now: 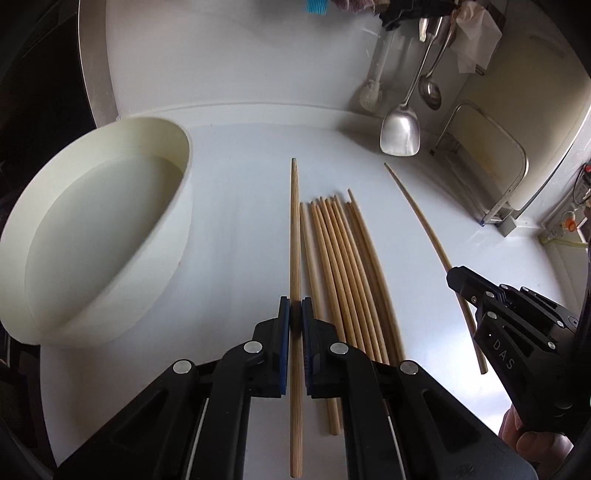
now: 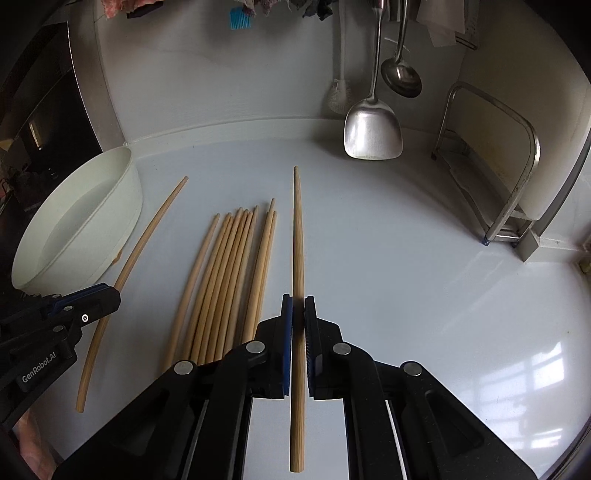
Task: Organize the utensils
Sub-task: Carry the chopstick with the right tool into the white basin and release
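Each hand-held gripper, left (image 1: pixel 295 308) and right (image 2: pixel 298 306), clamps one chopstick (image 1: pixel 294 229).

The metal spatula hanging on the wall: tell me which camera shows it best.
The right wrist view: the metal spatula hangs near centre, blade and handle large and undistorted. The left wrist view shows it smaller, pushed toward the upper right and tilted by the fisheye.

Hanging cloths (image 2: pixel 122 7) cut off at top edge

Matt wooden chopsticks (image 1: pixel 343 266) lie on a glossy white counter (image 2: pixel 424 258) beside a shiny metal spatula (image 2: pixel 373 133)
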The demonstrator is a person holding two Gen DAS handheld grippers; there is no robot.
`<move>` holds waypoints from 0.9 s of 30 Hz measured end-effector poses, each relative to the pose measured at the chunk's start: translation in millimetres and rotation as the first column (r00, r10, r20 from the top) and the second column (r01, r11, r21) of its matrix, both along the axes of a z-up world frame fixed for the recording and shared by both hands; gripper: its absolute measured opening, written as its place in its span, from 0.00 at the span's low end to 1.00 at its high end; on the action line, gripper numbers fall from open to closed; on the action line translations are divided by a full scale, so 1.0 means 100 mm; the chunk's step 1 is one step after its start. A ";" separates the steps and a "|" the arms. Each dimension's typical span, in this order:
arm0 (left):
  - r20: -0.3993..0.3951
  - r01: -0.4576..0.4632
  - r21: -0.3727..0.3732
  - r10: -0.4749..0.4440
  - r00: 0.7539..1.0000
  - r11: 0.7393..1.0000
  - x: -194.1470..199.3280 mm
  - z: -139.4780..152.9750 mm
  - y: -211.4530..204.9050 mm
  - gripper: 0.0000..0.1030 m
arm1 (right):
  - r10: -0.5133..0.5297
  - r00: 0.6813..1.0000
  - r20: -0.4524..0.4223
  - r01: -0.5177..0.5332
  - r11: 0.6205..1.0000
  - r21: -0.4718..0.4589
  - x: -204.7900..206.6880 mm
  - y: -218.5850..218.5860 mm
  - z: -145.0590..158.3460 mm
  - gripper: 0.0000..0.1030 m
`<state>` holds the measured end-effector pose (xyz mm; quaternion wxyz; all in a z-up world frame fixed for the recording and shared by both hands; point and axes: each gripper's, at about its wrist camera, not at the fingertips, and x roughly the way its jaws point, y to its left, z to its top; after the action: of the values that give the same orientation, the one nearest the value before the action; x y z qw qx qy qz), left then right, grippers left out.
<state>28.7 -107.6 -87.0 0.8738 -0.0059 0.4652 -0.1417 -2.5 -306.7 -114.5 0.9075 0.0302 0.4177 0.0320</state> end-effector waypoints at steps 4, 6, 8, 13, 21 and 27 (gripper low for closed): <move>0.032 -0.026 0.000 0.026 0.999 1.000 0.09 0.31 0.34 0.07 | 0.023 0.999 0.040 -0.023 1.000 0.000 0.00 0.23 0.35 0.06; 0.042 -0.061 0.010 0.061 0.997 0.998 0.17 0.44 0.61 0.07 | 0.049 0.997 0.060 -0.050 0.999 0.015 0.02 0.42 0.51 0.06; 0.050 -0.100 0.029 0.099 0.994 0.995 0.28 0.52 0.89 0.07 | 0.082 0.994 0.075 -0.085 0.996 0.032 0.07 0.67 0.64 0.06; 0.049 -0.171 0.074 0.168 0.985 0.982 0.54 0.56 1.57 0.07 | 0.182 0.980 0.084 -0.190 0.977 0.092 0.30 1.40 0.81 0.06; -0.017 -0.180 0.106 0.183 0.983 0.978 0.89 0.30 2.14 0.07 | 0.266 0.964 -0.017 -0.261 0.955 0.143 0.80 2.37 0.60 0.06; -0.071 -0.141 0.100 0.148 0.986 0.985 1.15 0.08 2.16 0.07 | 0.262 0.958 -0.119 -0.247 0.960 0.130 1.07 2.71 0.36 0.06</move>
<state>143.6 108.8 -78.7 0.8622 -0.0037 0.5035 -0.0555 104.9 -35.5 -78.2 0.8622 0.0299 0.4762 0.1704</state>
